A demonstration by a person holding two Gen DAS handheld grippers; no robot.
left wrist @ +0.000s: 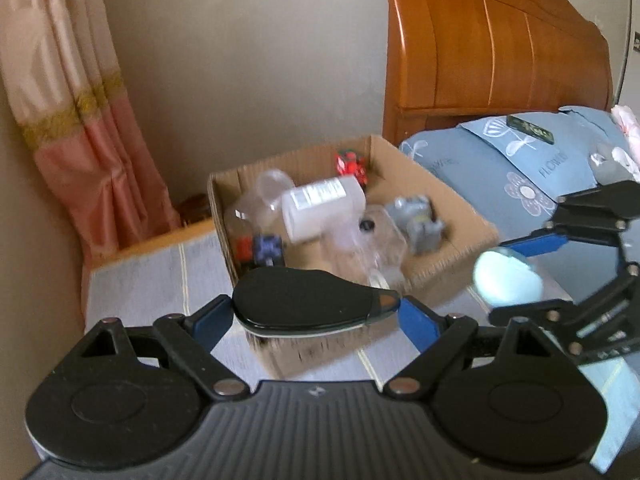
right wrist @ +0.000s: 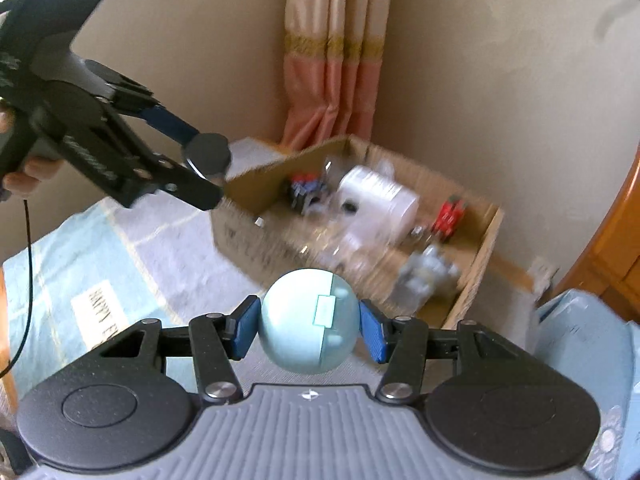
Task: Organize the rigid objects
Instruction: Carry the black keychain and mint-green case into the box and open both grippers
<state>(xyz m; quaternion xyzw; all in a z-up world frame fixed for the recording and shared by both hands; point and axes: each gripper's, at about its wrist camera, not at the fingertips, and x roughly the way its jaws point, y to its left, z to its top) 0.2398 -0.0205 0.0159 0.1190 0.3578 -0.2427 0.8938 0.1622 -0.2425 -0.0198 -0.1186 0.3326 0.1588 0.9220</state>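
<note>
My left gripper [left wrist: 316, 312] is shut on a flat black oval object [left wrist: 304, 300], held just in front of an open cardboard box [left wrist: 448, 200]. It also shows in the right wrist view [right wrist: 208, 160], at the box's near left corner. My right gripper [right wrist: 308, 328] is shut on a pale blue-green round case [right wrist: 308, 320], held short of the cardboard box [right wrist: 476, 272]. The case also shows in the left wrist view [left wrist: 508, 280]. The box holds a white plastic bottle [left wrist: 324, 208], red toys [left wrist: 352, 164], a grey toy [left wrist: 420, 220] and clear containers.
The box stands on a bed with a striped blue-grey cover [left wrist: 160, 280]. A wooden headboard [left wrist: 500, 48] and blue flowered pillows [left wrist: 500, 168] are to the right. A pink curtain [left wrist: 80, 120] hangs in the corner by the beige wall.
</note>
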